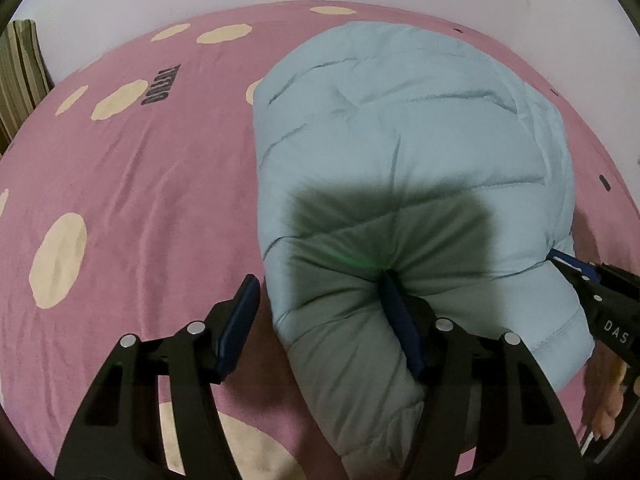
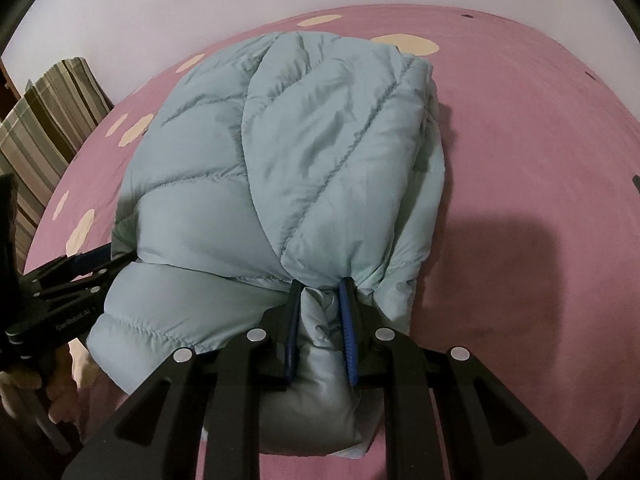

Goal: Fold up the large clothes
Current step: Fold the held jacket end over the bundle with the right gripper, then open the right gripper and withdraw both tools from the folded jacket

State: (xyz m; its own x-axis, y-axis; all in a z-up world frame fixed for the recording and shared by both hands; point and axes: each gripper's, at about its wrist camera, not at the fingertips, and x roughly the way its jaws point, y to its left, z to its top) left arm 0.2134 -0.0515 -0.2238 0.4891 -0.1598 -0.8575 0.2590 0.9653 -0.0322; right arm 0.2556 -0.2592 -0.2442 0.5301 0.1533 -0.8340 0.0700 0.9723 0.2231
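Note:
A light blue quilted puffer jacket (image 1: 400, 128) lies folded in a bundle on the pink bed; it also shows in the right wrist view (image 2: 288, 148). My left gripper (image 1: 320, 284) is open at the jacket's near left edge: its right finger presses into the padding, its left finger stands over the sheet. My right gripper (image 2: 320, 286) is shut on a bunched fold of the jacket at its near edge. The right gripper's tip shows in the left wrist view (image 1: 560, 258) at the jacket's right side. The left gripper shows in the right wrist view (image 2: 100, 258) at the jacket's left side.
The bed has a pink sheet (image 1: 140, 184) with cream dots and dark lettering. A striped cushion (image 2: 44, 120) stands at the left edge. A pale wall (image 2: 200, 8) runs behind the bed. Bare sheet (image 2: 520, 160) lies right of the jacket.

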